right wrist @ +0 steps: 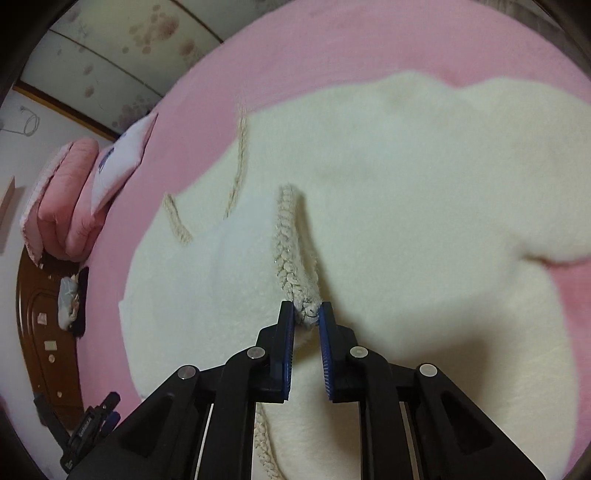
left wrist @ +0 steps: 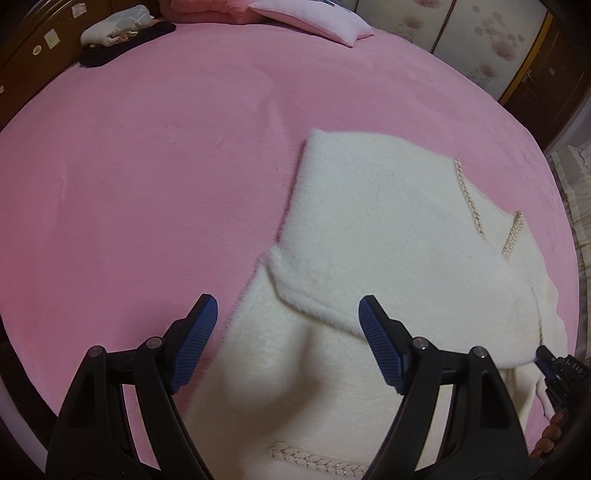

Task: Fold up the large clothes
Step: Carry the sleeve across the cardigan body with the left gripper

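A fluffy white jacket (left wrist: 388, 229) with braided cream trim lies on the pink bed, one sleeve (left wrist: 332, 295) folded across the body. My left gripper (left wrist: 288, 332) is open and empty, hovering over the jacket's left edge. In the right wrist view my right gripper (right wrist: 306, 317) is shut on the jacket's braided trim edge (right wrist: 286, 243), lifting a ridge of it off the white body (right wrist: 406, 221). The right gripper also shows at the far right of the left wrist view (left wrist: 554, 369).
The pink bedspread (left wrist: 147, 184) spreads wide to the left. A pink pillow (left wrist: 314, 18) and folded clothes (left wrist: 118, 29) lie by the wooden headboard (right wrist: 40, 332). Flowered wardrobe doors (left wrist: 480, 40) stand beyond the bed. A pink quilt (right wrist: 70, 206) is stacked near the pillow.
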The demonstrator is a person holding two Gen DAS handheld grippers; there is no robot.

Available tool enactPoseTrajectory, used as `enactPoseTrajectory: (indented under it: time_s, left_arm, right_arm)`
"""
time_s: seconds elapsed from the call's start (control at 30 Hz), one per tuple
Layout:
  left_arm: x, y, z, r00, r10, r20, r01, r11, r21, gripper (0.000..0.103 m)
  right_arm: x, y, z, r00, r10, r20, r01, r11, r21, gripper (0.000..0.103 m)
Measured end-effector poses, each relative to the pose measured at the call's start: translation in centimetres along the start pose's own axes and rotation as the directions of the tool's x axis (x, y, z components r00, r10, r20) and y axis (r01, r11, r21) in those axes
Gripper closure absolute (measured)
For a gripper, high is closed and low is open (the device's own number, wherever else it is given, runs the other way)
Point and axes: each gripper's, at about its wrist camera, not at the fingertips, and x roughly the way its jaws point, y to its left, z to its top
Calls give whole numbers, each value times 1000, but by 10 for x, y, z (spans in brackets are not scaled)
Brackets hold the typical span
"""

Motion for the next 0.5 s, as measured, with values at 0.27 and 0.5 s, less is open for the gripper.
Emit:
enactPoseTrajectory:
  time_s: [0.27, 0.5]
  left_arm:
    - [-12, -23, -2, 999, -15, -50, 22, 990, 142, 28]
    - [8, -67, -5, 945, -250, -211, 292, 935, 201, 83]
  right_arm:
    - [-2, 39, -6, 972, -229, 50, 233, 963, -133, 80]
    - [-1, 104, -28, 999, 39, 24, -31, 963, -269, 37]
